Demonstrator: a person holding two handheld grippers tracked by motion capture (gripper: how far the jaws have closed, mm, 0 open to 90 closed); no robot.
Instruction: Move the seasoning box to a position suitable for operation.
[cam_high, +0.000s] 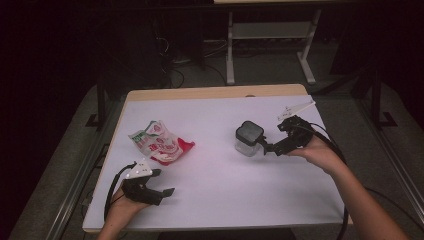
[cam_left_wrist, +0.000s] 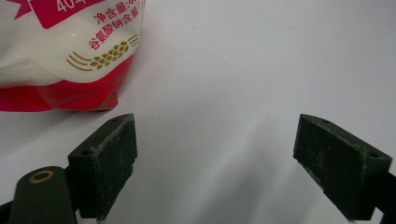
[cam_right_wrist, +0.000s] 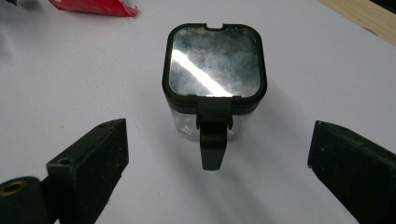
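High view: white table (cam_high: 215, 200) w/ bag (cam_high: 160, 142) left of centre, jar (cam_high: 248, 138) right of centre, well apart. Left gripper (cam_high: 167, 192) low on the near-left, held in a hand (cam_high: 122, 210), just short of the bag on the near side. Right gripper (cam_high: 262, 145) close beside the jar's right side, right hand (cam_high: 317, 152) behind it, cable trailing off toward the near-right edge. Wooden table edge at the far side, dark floor and a desk frame beyond.

Left gripper view: adds what the high view can't resolve — bag (cam_left_wrist: 65, 51) print, red bottom band, gold wheat-ear mark, red lettering on white. Bag sits upper left, near the left jaw's tip but apart from it. Bare table (cam_left_wrist: 224, 93) between the jaws. Left gripper (cam_left_wrist: 215, 154) spread wide, nothing held, nothing touched.

Right gripper view: adds jar (cam_right_wrist: 214, 79) detail — clear body, black square-ish lid w/ glossy top catching glare, black latch tab hanging down the near side toward the camera. Jar upright, centred ahead of the jaws, beyond their tips rather than between them. Right gripper (cam_right_wrist: 217, 154) spread wide, wider than the jar, empty, no contact seen. Red corner of the bag (cam_right_wrist: 93, 6) at top left, far off.
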